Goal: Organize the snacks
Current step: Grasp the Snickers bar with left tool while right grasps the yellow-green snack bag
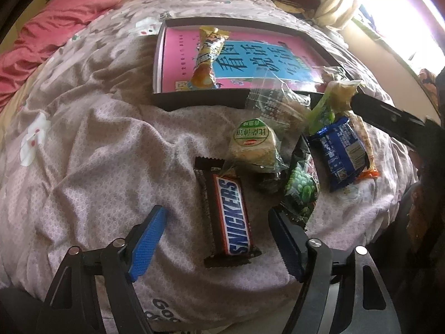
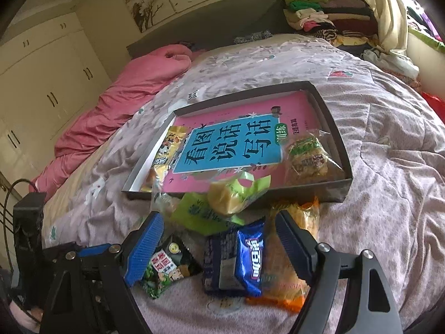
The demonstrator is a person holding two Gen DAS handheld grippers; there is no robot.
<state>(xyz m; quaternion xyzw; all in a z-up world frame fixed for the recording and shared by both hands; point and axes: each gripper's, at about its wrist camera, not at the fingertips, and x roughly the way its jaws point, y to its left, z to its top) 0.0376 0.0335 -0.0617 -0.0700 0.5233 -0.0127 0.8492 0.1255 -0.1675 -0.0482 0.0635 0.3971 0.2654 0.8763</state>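
Observation:
On the patterned quilt, a Snickers bar (image 1: 230,217) lies between the blue pads of my left gripper (image 1: 217,211), which is open and not touching it. My right gripper (image 2: 218,217) is open over a blue biscuit packet (image 2: 247,261) that rests on an orange packet (image 2: 292,286). Just past its fingertips sits a green-wrapped cake (image 2: 230,194). A green pea packet (image 1: 301,186) and a round cake with a green label (image 1: 253,144) lie between the two grippers. The dark box (image 1: 200,100) holds a pink book, a yellow snack (image 1: 207,55) and a clear-wrapped cake (image 2: 311,158).
A pink blanket (image 2: 125,97) is bunched along the bed's left side. Folded clothes (image 2: 319,19) are piled at the head of the bed beside a curtain (image 2: 386,8). White wardrobes (image 2: 41,83) stand to the left. The quilt (image 1: 97,153) left of the snacks is rumpled.

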